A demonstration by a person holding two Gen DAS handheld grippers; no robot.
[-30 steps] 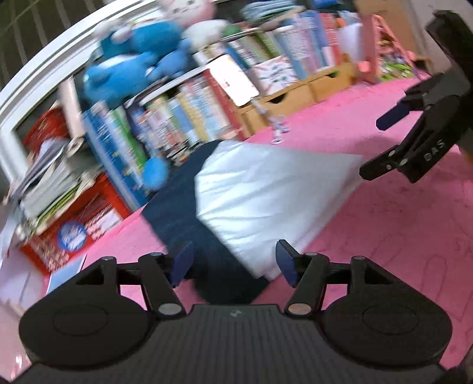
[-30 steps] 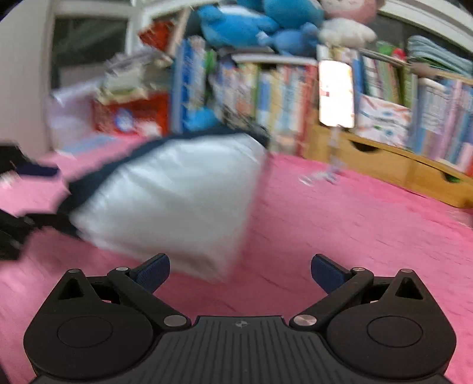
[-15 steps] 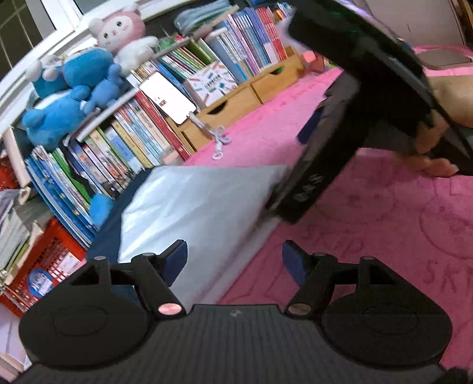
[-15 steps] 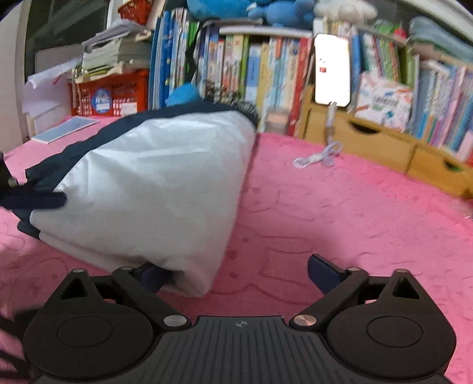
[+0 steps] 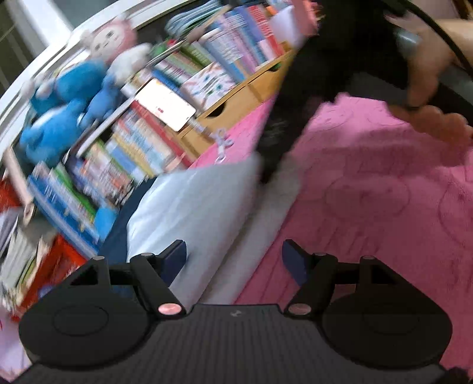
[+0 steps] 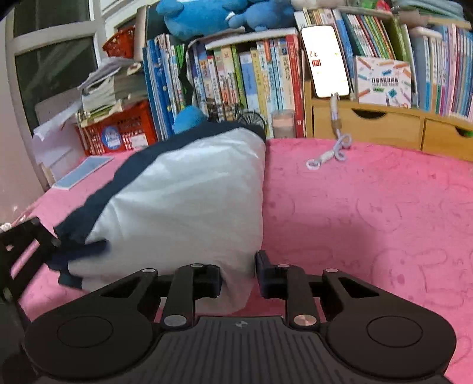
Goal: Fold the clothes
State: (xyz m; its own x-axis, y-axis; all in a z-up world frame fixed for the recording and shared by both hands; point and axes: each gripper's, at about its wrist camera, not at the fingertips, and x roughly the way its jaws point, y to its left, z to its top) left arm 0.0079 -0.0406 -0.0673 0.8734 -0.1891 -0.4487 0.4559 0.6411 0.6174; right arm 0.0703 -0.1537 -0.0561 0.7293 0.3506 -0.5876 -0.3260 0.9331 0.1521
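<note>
A folded white and navy garment [image 6: 183,206] lies on the pink blanket [image 6: 369,212]. My right gripper [image 6: 238,279] is shut on the garment's near right corner, with white cloth between its fingers. In the left wrist view the garment [image 5: 192,206] lies ahead. My left gripper [image 5: 233,260] is open at the garment's near edge, left finger over the cloth, right finger over the blanket [image 5: 384,221]. The left gripper's finger [image 6: 26,239] shows at the garment's navy left edge. The right gripper body [image 5: 325,73] and hand loom over the garment's far corner.
A bookshelf [image 6: 236,79] with blue plush toys [image 6: 201,14] lines the back. A lit phone [image 6: 325,59] leans there with a white cable [image 6: 331,150] on the blanket. A red crate [image 6: 118,130] with stacked papers and wooden drawers [image 6: 384,130] stand behind.
My right gripper has closed its jaws on the garment's near right corner. My left gripper has shifted along the garment's near edge and stays open.
</note>
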